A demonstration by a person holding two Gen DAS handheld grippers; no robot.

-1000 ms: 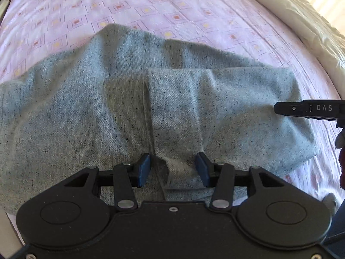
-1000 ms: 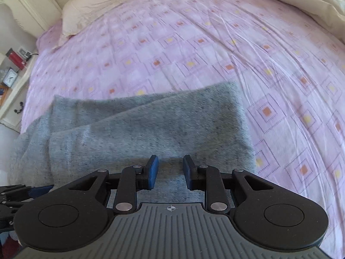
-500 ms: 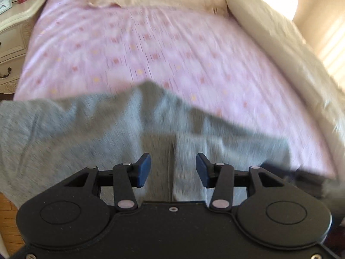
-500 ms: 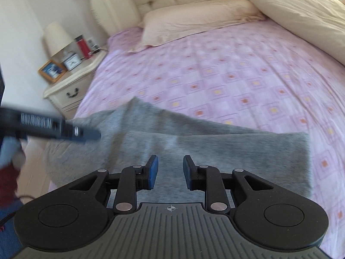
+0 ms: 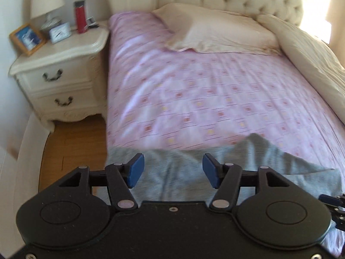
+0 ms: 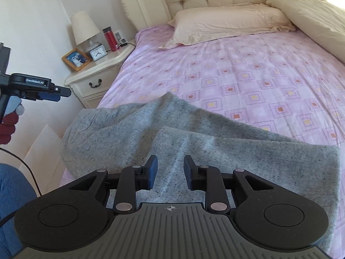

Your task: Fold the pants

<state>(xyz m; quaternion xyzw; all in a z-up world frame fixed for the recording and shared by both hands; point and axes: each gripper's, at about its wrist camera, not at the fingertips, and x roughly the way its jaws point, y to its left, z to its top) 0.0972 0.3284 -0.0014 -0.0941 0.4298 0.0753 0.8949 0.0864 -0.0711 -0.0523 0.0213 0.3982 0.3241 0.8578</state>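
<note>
Pink-checked bed carries one folded grey pants and one pillow; left gripper jaws have just spread wider, empty; right gripper jaws slightly apart, pinching nothing.

Pants lie on bed near its front edge. Pillow at bed's far end. Nightstand left of bed w/ lamp, clock on it.

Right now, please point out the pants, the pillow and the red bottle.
pants [image 6: 215, 151], right wrist view, on the middle of the folded grey cloth.
pillow [image 6: 226, 21], right wrist view, on its top face.
red bottle [image 6: 110, 40], right wrist view, on its body.
</note>
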